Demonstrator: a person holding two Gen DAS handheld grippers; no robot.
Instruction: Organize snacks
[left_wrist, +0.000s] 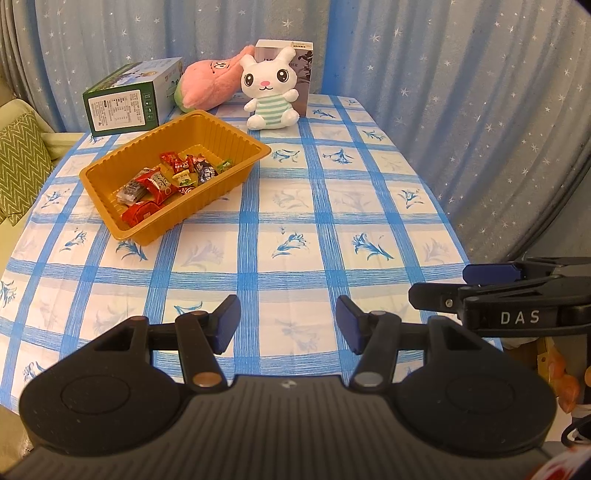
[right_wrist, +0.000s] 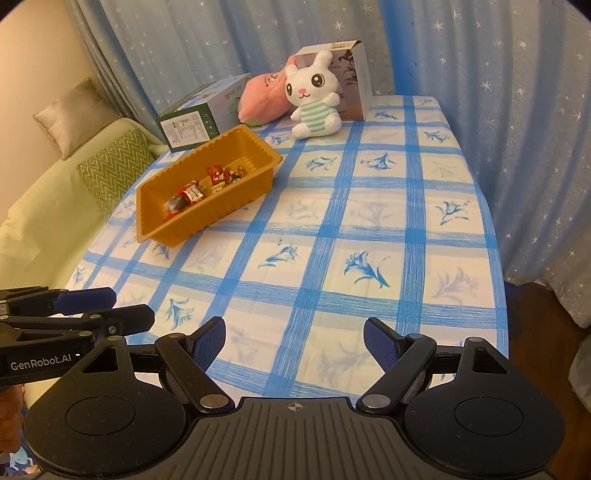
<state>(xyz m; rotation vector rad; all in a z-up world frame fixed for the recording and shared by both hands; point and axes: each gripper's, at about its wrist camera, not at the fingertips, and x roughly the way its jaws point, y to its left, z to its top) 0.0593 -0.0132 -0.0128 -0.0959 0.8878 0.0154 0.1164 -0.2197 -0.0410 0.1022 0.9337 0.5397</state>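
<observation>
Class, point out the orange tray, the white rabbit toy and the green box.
orange tray (left_wrist: 225, 186), left wrist view, on its near long wall.
white rabbit toy (left_wrist: 271, 105), left wrist view, on its striped belly.
green box (right_wrist: 186, 129), right wrist view, on its printed end face.

i see warm, fairly dim indoor light with an orange cast. the tray throws a soft shadow toward the near right on the tablecloth. focus is sharp centrally; fisheye bending curves the far curtains, corners go black.
</observation>
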